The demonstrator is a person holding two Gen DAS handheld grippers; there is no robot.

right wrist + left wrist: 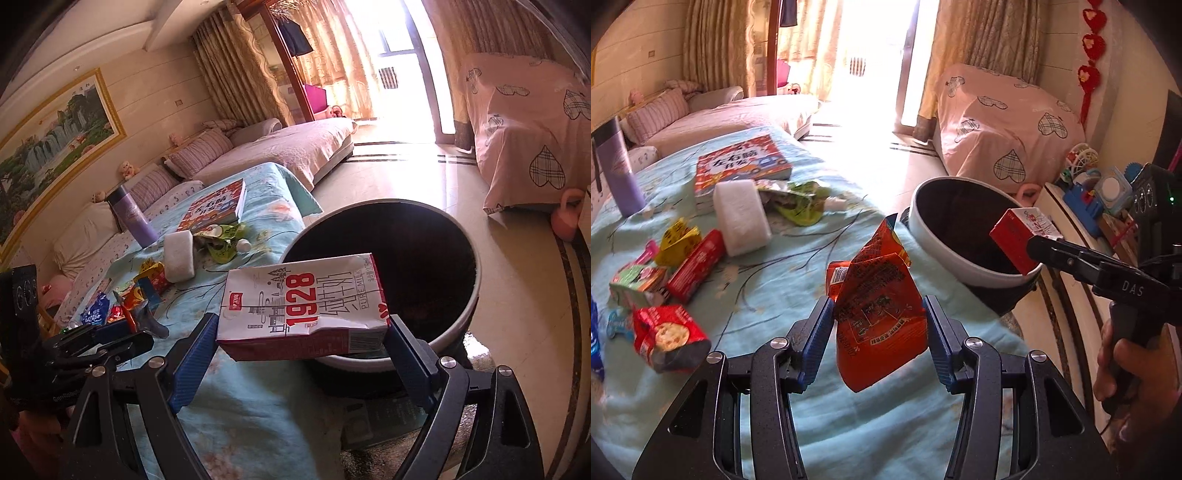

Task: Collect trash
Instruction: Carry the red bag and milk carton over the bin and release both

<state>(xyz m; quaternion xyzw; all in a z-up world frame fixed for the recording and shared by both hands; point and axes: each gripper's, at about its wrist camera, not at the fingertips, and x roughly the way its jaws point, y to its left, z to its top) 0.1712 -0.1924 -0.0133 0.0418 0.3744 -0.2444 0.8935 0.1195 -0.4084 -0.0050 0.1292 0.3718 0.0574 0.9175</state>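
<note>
Trash bin (458,325), white rim, dark inside, stands on the floor just off the edge of the cloth-covered table (820,424); it is the target for both loads. Milk carton (303,306) is clamped across its long axis in the right gripper (301,343), pads pressing on both short ends, jaws spread wide around it. Carton lies flat and roughly level, long axis running left-right in the right wrist view, far end already overlapping the near rim of the bin mouth. In the left wrist view the same carton (1021,236) hangs above the bin's (923,221) opening at its right side, so the right hand is the nearer one; judged next move is a short push forward and release. Orange snack wrapper (879,306) is pinched upright between the left gripper's (879,343) blue pads, jaws part closed on it, its long axis up-down, crumpled top leaning toward the bin. It hangs over the table, bin beyond it up and right, near but not over the mouth. Both grippers pitch downward and forward. Person's right hand (1126,369) grips the handle at the frame's right. More wrappers (672,280), a book (738,166) and a purple bottle (618,170) remain on the table.
</note>
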